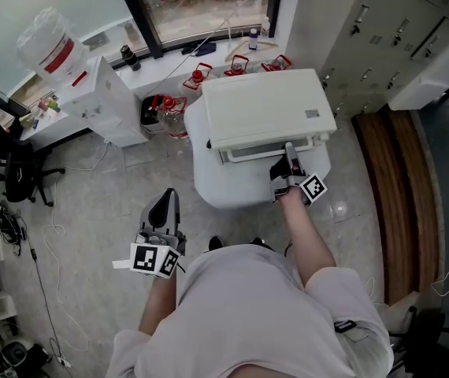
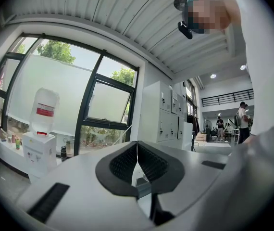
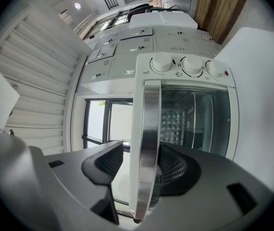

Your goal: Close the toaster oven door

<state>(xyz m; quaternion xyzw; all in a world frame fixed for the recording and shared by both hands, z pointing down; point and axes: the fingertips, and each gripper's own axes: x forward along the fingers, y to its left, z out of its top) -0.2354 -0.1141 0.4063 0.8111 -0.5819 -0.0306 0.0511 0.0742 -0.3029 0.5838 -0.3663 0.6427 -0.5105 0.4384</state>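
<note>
A white toaster oven [image 1: 264, 109] stands on a white round table [image 1: 213, 187]. Its glass door [image 3: 194, 124] stands up against the oven front, under three knobs [image 3: 192, 65]. My right gripper [image 1: 289, 162] is at the door's metal handle bar [image 3: 149, 129]. The bar lies between the jaws of the right gripper [image 3: 142, 167], with a gap on the left side, so the pads do not press on it. My left gripper [image 1: 164, 209] hangs low at the left, away from the oven. In its own view the left gripper [image 2: 137, 160] is shut with nothing in it.
A water dispenser [image 1: 90, 85] and red-capped bottles [image 1: 173, 113] stand behind the table by the window. An office chair [image 1: 16, 172] is at the far left. Grey lockers [image 1: 382, 30] and a wooden bench [image 1: 398, 195] line the right side.
</note>
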